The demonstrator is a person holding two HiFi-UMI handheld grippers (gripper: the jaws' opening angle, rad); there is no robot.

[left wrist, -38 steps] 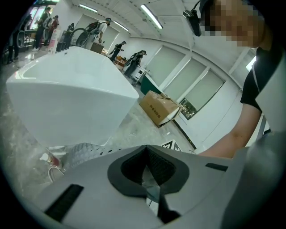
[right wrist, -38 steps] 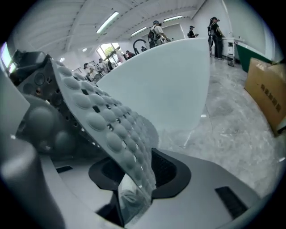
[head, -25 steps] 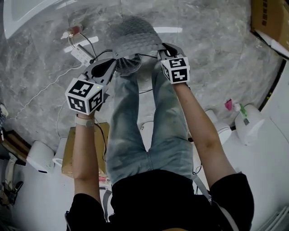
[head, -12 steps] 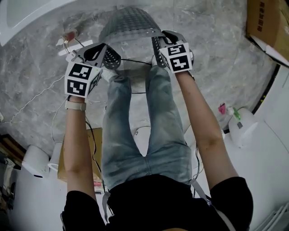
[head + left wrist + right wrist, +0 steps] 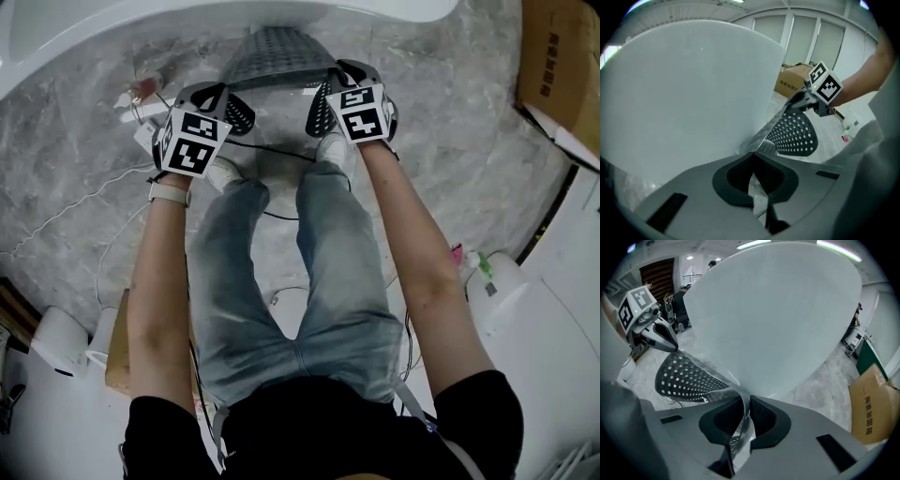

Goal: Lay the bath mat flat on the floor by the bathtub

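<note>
Two claws share the load. The left claw (image 5: 228,97) is clamped tight on one near corner of the bath mat (image 5: 277,56), and the right claw (image 5: 322,101) is closed on the other near corner, a thin fold of the sheet pinched between its pads. Both point steeply down. The mat hangs between them and runs away from the person toward the bathtub (image 5: 187,14), close against its white wall; whether its far edge touches the floor (image 5: 450,112) I cannot tell.

Judging by how it bows and curls between the grips, the mat is thin, light and floppy, a perforated rubbery sheet with no stiffness of its own. It should drape rather than drop, and is likely to wrinkle or fold under itself unless the near edge is kept taut. The two near corners look like the right places to hold, spread well apart. A cable (image 5: 267,150) and a power strip (image 5: 141,131) lie on the floor just beside the landing spot and could end up under the near edge.
</note>
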